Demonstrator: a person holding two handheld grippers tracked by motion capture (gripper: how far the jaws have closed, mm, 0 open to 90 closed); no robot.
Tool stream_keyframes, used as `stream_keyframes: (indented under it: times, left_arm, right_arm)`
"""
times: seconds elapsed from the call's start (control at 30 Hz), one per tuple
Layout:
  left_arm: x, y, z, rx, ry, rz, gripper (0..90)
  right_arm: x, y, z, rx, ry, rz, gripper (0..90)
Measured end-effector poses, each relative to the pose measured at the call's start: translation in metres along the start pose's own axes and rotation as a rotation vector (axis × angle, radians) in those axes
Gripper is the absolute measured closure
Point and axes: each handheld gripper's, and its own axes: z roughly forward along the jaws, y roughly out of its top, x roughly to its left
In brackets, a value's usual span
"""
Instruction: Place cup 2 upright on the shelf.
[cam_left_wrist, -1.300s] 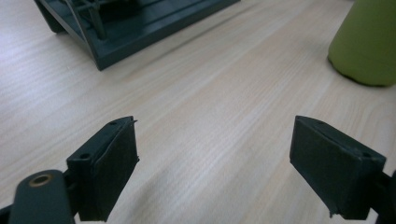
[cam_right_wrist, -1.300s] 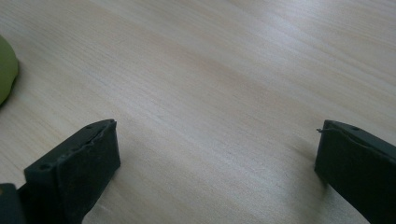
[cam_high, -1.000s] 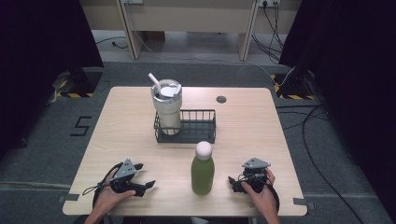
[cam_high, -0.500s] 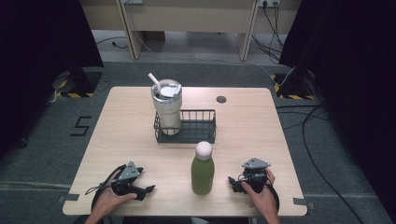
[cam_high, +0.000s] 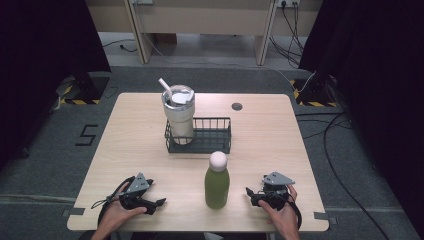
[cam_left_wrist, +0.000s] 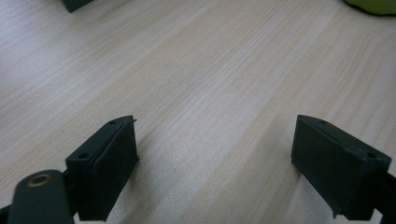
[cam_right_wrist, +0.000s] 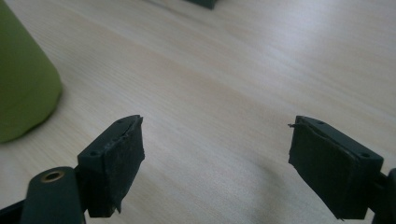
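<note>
A green bottle (cam_high: 217, 182) with a white cap stands upright near the table's front edge, between my two grippers. My left gripper (cam_high: 159, 203) lies on the table to the bottom left, pointing right toward the bottle; its jaws (cam_left_wrist: 217, 140) stand open over bare wood. At the bottom right, my right gripper (cam_high: 250, 196) points left at the bottle (cam_right_wrist: 23, 84). Its jaws (cam_right_wrist: 217, 140) have just been closing with nothing between them, and in the right gripper view they stand apart.
A cream tumbler (cam_high: 178, 112) with lid and straw stands in the left end of a black wire basket (cam_high: 215, 142) at mid table. A small dark disc (cam_high: 237, 106) lies near the far edge. The light wooden table (cam_high: 125, 145) has bare wood on both sides.
</note>
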Motion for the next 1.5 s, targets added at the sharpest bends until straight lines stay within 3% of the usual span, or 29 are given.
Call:
stream_keyframes:
  times: [0.2,0.43,0.7,1.0,1.5]
  left_arm:
    - [0.000,0.000,0.000,0.000,0.002,-0.002,13.7]
    - [0.000,0.000,0.000,-0.002,0.002,-0.007,13.8]
    - [0.000,0.000,0.000,-0.004,0.005,-0.012,13.7]
    - [0.000,0.000,0.000,-0.004,0.007,-0.013,13.7]
    - [0.000,0.000,0.000,-0.004,0.008,-0.013,13.7]
  right_arm:
    - [0.007,0.001,-0.014,-0.060,-0.006,-0.009,15.4]
    - [0.022,0.007,-0.031,-0.118,0.039,-0.046,15.6]
    - [0.040,0.013,-0.042,-0.141,0.085,-0.096,16.1]
    - [0.057,0.018,-0.046,-0.171,0.145,-0.124,16.0]
    - [0.073,0.024,-0.043,-0.205,0.229,-0.127,16.0]
